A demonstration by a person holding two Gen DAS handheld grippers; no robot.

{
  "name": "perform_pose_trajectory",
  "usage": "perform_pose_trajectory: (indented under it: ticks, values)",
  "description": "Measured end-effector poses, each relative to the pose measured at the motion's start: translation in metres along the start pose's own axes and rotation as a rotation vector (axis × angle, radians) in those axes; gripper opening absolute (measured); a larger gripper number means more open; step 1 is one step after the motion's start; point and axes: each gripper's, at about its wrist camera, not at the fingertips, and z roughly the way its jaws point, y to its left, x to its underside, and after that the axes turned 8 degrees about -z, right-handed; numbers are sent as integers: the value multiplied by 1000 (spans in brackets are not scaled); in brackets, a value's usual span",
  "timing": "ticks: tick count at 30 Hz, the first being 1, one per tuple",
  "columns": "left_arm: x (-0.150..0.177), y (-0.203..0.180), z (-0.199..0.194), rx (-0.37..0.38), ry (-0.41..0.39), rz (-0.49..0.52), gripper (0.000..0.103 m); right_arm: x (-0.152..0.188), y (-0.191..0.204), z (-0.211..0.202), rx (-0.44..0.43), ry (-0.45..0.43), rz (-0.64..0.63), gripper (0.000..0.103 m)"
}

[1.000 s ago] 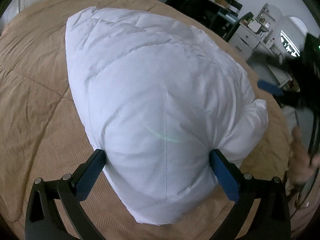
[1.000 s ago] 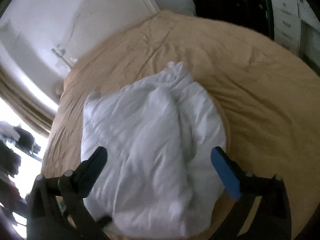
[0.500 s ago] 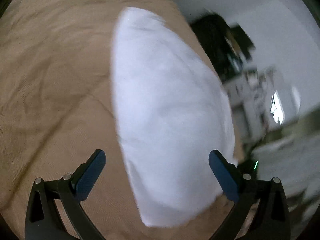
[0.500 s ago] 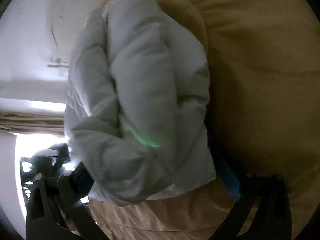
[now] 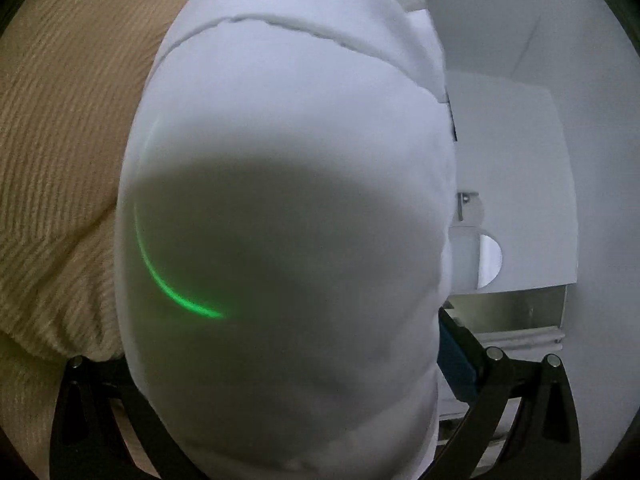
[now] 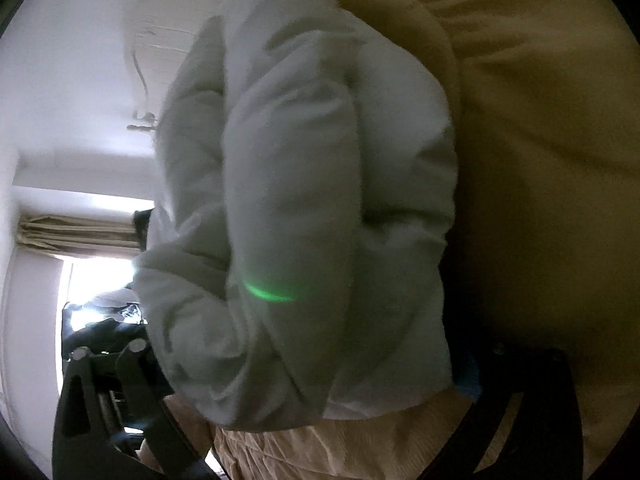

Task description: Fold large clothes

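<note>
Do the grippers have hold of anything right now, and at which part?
Both straddle the folded white duvet at opposite ends, wide-spread jaws around its thickness; right jaws just closing. Whether pads press cannot be told.

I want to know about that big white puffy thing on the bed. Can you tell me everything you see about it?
The white puffy thing is a thick, quilted duvet, folded into a fat bundle with stitched seams and rolled layers. It looks soft and padded. It lies on the tan ribbed bedspread, and it fills the space between both grippers' fingers, very close to each camera. A green light streak falls on it.
</note>
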Motion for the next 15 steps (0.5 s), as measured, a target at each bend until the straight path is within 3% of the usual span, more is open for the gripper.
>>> perform_pose_trajectory:
  ticks: [1, 4, 10, 15]
  values:
    - [2, 1, -8, 34, 0, -10, 102, 1, 2, -3, -22, -9, 6, 83]
    - [-3, -1, -35, 154, -9, -58, 102, 1, 22, -7, -19, -20, -21, 74]
    - [-9, -32, -128, 105, -103, 31, 102, 6, 90, 24, -144, 21, -149, 72]
    - [-17, -19, -222, 38, -212, 44, 102, 21, 106, 90, -246, 143, -175, 72]
